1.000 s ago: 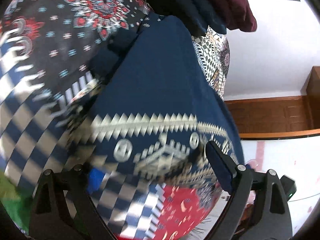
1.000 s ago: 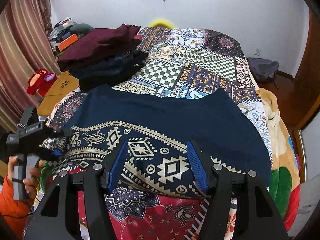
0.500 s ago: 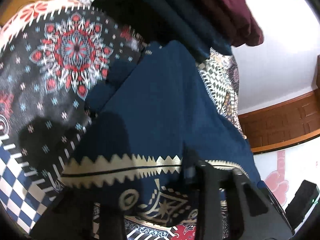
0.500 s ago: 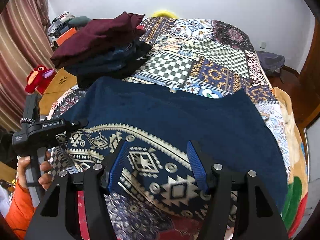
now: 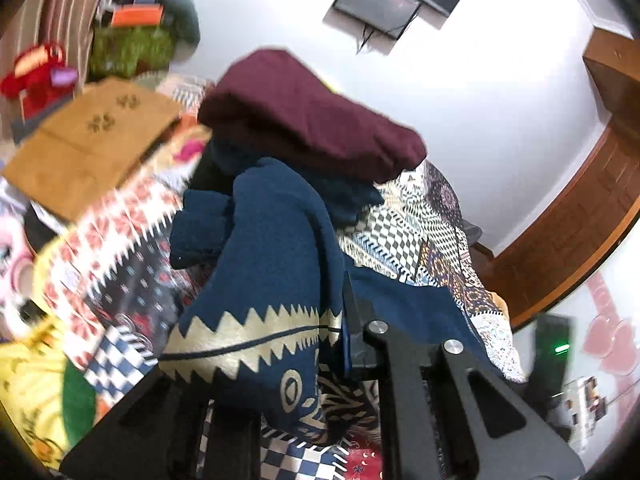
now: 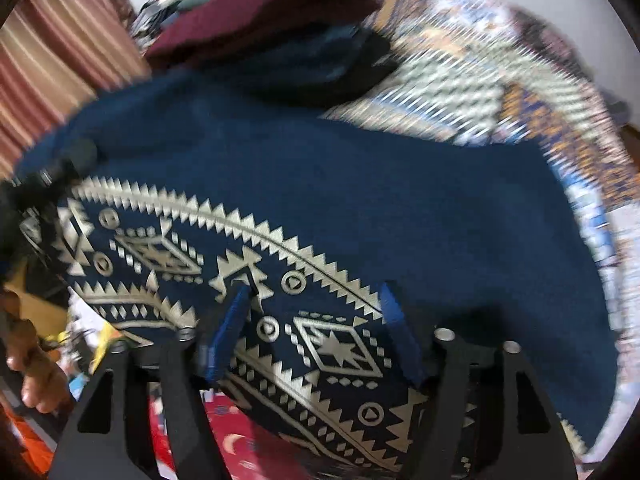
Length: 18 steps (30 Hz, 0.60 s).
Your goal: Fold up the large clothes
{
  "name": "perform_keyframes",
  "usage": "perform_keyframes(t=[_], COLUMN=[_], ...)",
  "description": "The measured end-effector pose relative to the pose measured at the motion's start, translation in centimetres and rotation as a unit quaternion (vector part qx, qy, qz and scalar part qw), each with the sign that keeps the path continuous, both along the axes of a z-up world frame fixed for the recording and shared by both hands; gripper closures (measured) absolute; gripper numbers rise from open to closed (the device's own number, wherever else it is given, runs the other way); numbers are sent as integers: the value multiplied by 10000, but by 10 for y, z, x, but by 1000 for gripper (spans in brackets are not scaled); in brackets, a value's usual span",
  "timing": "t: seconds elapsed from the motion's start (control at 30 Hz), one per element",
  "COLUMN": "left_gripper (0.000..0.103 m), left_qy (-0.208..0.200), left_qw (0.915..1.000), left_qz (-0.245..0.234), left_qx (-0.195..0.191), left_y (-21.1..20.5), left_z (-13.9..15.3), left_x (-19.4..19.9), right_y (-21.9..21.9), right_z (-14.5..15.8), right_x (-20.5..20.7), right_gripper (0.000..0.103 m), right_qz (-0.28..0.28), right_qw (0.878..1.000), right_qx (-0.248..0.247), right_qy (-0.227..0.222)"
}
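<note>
White walls (image 5: 500, 92), a wall-mounted screen (image 5: 384, 0), striped curtains (image 6: 60, 68), wooden wardrobe (image 5: 580, 216).

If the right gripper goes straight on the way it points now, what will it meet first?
Most likely the navy patterned garment: the right gripper is open, pointing down at its cream-printed band, with nothing visible between. Blur leaves the remaining gap unclear.

The navy sweater (image 5: 276, 272) hides the left gripper (image 5: 320, 364) tips; the patchwork bedspread (image 6: 460, 92) is motion-blurred.

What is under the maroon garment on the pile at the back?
Under the maroon garment lie darker folded clothes, navy and black, stacked on the patchwork bedspread. How many pieces the pile holds cannot be told; the maroon one covers most of them.
</note>
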<state>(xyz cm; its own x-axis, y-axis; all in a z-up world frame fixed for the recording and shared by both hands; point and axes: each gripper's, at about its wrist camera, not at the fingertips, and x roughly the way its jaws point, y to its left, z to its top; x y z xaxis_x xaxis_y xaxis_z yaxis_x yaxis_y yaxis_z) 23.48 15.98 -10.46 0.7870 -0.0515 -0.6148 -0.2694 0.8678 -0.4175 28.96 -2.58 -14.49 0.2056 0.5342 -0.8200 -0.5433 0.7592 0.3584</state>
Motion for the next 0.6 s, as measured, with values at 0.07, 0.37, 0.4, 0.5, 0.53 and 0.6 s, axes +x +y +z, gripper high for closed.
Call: perform_keyframes(t=[0.07,0.37,0.4,0.5,0.53,0.6], left_gripper=[88,89,89,88,88,88], left_qy=[-51,-298,-315,-284,-234,-114], left_qw=[9999,9947,9930,9867,9840,9797], left_qz=[-107,-857,-998,-1469,-1644,-1898], left_qx=[110,476,542,628,648,640], left_y=[-4,-75,-88,-133,-150,-176], left_z=[5,45,47,45,40,31], left_x=[-2,17,22,41,48,57], right_y=[5,-84,-102,-154,-169,-201], right_z=[-7,28,33,41,42,43], right_x=[-2,7,8,8,7,4], right_gripper=[35,35,35,35,35,35], right_qz=[135,-524,-714,-1327,-1505,-1886], right_qw=[9997,9971,9959,9891,9864,9798], right_qx=[103,527,460,290,273,262], right_qy=[181,-153,-303,-575,-608,-619])
